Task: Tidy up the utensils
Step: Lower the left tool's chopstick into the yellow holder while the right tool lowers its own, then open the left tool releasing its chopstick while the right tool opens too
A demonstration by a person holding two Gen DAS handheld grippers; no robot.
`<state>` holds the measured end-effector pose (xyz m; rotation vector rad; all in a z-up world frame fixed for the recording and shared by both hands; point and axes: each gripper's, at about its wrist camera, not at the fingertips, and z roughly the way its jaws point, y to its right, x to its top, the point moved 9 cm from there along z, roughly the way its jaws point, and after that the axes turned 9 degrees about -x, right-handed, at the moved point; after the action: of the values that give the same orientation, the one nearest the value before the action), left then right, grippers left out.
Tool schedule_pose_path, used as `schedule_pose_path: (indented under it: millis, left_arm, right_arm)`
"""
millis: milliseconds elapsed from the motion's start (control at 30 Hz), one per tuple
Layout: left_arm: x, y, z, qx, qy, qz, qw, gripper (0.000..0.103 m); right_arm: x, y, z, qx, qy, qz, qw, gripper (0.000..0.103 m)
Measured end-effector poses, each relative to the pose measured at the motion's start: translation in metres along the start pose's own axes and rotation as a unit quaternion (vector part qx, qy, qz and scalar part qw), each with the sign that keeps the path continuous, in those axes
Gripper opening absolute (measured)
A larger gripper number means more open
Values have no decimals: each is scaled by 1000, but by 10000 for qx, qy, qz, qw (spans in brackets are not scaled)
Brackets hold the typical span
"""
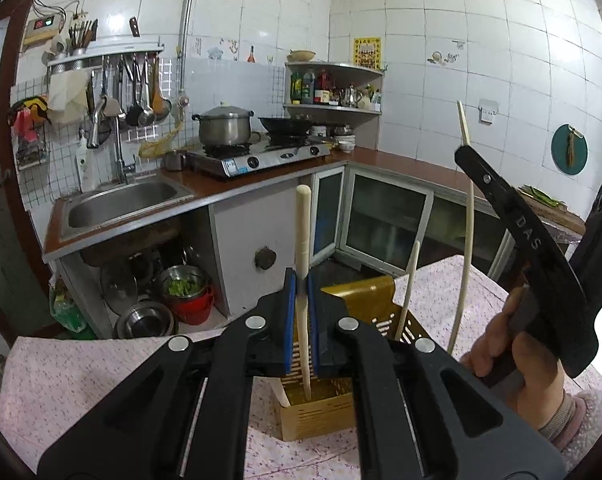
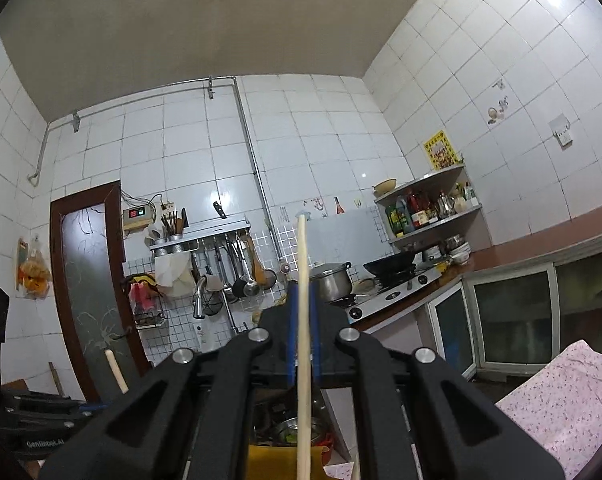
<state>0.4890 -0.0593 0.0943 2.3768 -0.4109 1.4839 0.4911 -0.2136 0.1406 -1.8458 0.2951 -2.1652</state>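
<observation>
My left gripper point(image 1: 301, 280) is shut on a cream chopstick point(image 1: 302, 232), held upright with its lower tip inside a tan slotted utensil holder point(image 1: 321, 412) on the table. Another chopstick point(image 1: 407, 292) stands in the holder. My right gripper point(image 1: 467, 152) shows at the right of the left wrist view, shut on a long cream chopstick point(image 1: 463, 280) above the holder. In the right wrist view the right gripper point(image 2: 303, 292) grips that chopstick point(image 2: 303, 320) upright between blue pads point(image 2: 290, 332). The left gripper's chopstick point(image 2: 116, 372) shows at lower left.
The table has a pink floral cloth point(image 1: 101, 380). Behind are a steel sink point(image 1: 121, 204), a gas stove point(image 1: 261, 156) with a pot point(image 1: 225, 124) and a wok, a corner shelf point(image 1: 333, 88), and glass-door cabinets point(image 1: 385, 220). Bowls point(image 1: 181, 288) sit under the sink.
</observation>
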Motion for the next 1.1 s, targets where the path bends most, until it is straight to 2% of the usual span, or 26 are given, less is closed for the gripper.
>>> schedule_pose_path:
  millis: [67, 333, 567, 767, 1100]
  left_arm:
    - [-2, -1, -1, 119, 93, 75, 9999, 4]
    - [-3, -2, -1, 138, 253, 67, 9996, 4]
    - [-1, 0, 1, 235, 415, 211, 9986, 4]
    - [0, -1, 0, 250, 568, 307, 9976, 4]
    - [-3, -6, -6, 137, 482, 72, 9987, 5]
  right_arm:
    - [-1, -5, 1, -17, 62, -117, 9999, 6]
    - [-11, -19, 4, -26, 159, -595, 9981, 6]
    - [-21, -18, 6, 96, 112, -623, 9979, 6]
    - [-36, -13, 6, 168, -34, -739, 9971, 6]
    - [-60, -9, -11, 207, -387, -1056, 9934, 6]
